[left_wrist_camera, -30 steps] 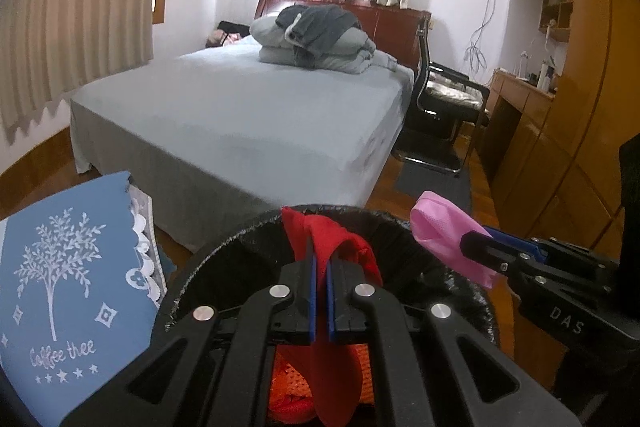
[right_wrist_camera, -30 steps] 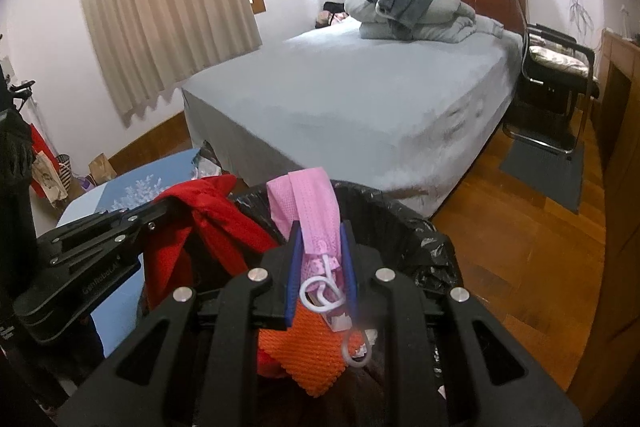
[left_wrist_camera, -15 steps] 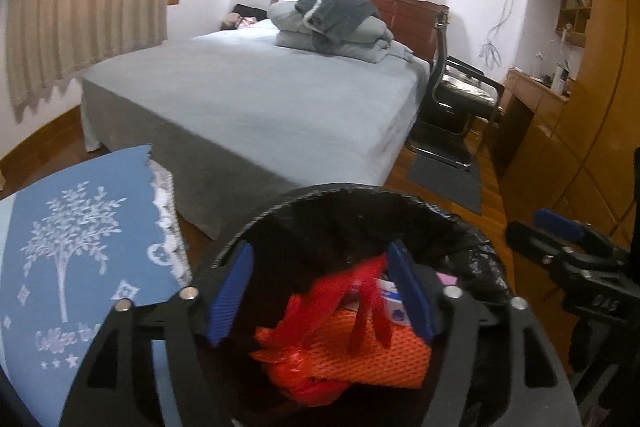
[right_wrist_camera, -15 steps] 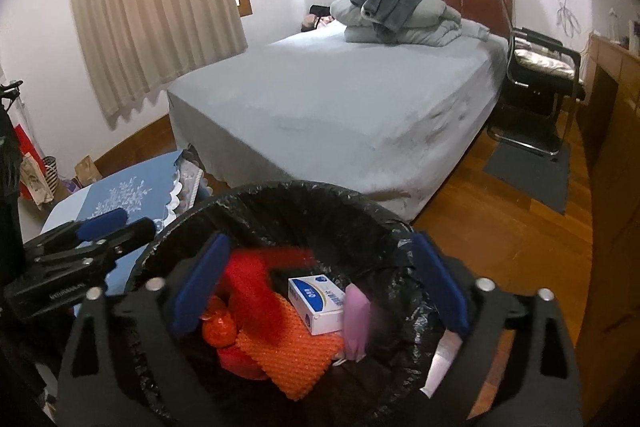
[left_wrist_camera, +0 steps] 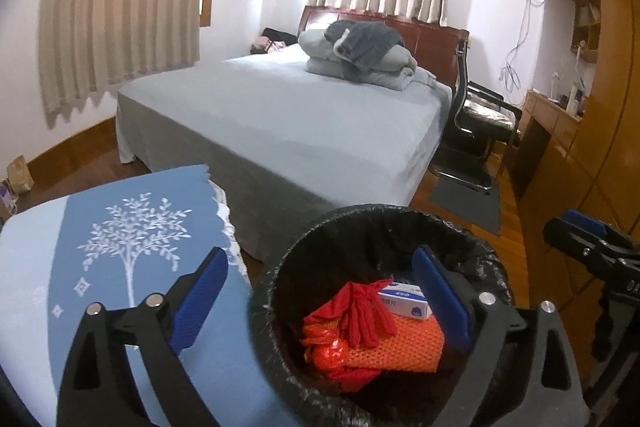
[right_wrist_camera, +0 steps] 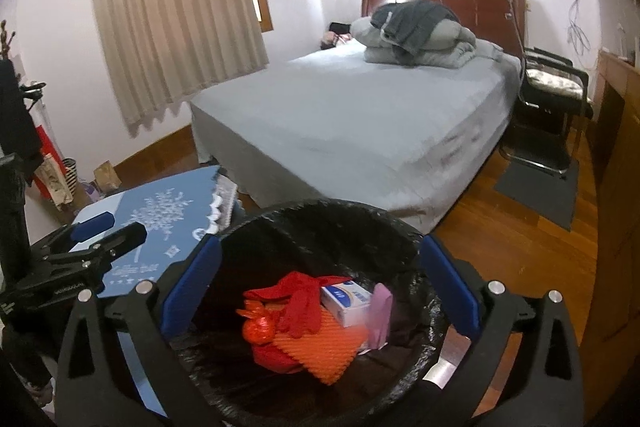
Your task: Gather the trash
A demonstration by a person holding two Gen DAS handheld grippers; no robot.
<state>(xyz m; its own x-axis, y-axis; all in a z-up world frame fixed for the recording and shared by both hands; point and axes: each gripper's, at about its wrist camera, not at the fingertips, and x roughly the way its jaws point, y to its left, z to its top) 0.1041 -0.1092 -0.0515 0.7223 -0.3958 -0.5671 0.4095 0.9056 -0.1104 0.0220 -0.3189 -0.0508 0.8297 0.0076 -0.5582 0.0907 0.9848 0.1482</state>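
A bin lined with a black bag (left_wrist_camera: 360, 217) (right_wrist_camera: 320, 211) stands below both grippers. Inside lie a red cloth (left_wrist_camera: 362, 311) (right_wrist_camera: 300, 301), an orange mesh piece (left_wrist_camera: 400, 345) (right_wrist_camera: 324, 351), a white and blue box (left_wrist_camera: 404, 301) (right_wrist_camera: 346, 301) and a pink item (right_wrist_camera: 380, 313). My left gripper (left_wrist_camera: 320, 291) is open and empty, above the bin's left side. My right gripper (right_wrist_camera: 320, 283) is open and empty over the bin. Each gripper shows in the other's view: the right one (left_wrist_camera: 580, 243), the left one (right_wrist_camera: 100, 231).
A table with a blue tree-print cloth (left_wrist_camera: 100, 267) (right_wrist_camera: 160, 227) stands left of the bin. A grey bed (left_wrist_camera: 300, 119) (right_wrist_camera: 360, 115) lies behind. A black chair (left_wrist_camera: 476, 131), a dark mat (right_wrist_camera: 540, 191) and wooden cabinets (left_wrist_camera: 580, 147) are to the right.
Both grippers opened and let go: the red cloth and the pink item dropped into the bin. Both grippers have pulled up and back a little.
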